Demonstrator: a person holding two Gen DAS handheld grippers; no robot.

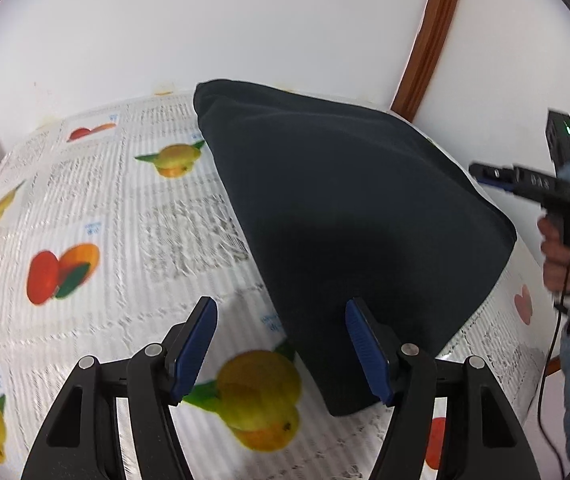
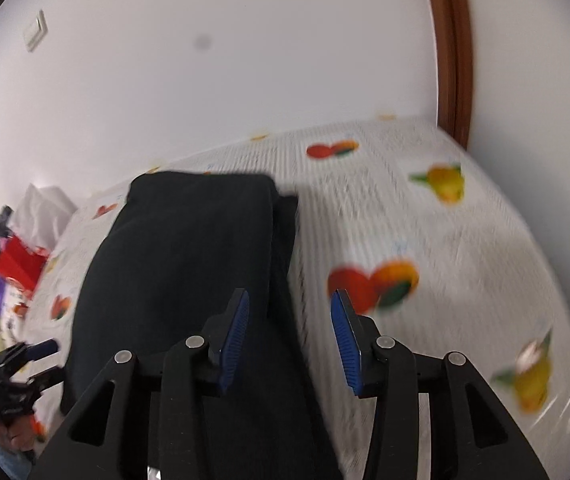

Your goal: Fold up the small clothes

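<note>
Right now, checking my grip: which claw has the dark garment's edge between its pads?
The left claw: the dark garment edges between its open pads.

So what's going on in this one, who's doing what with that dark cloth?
A person with a handheld gripper in each hand is folding a dark garment on a table with a fruit-print cloth. The garment lies folded into a compact shape. Both the left gripper and the right gripper hang open above it, with nothing clamped. The right-hand view is blurred.
</note>
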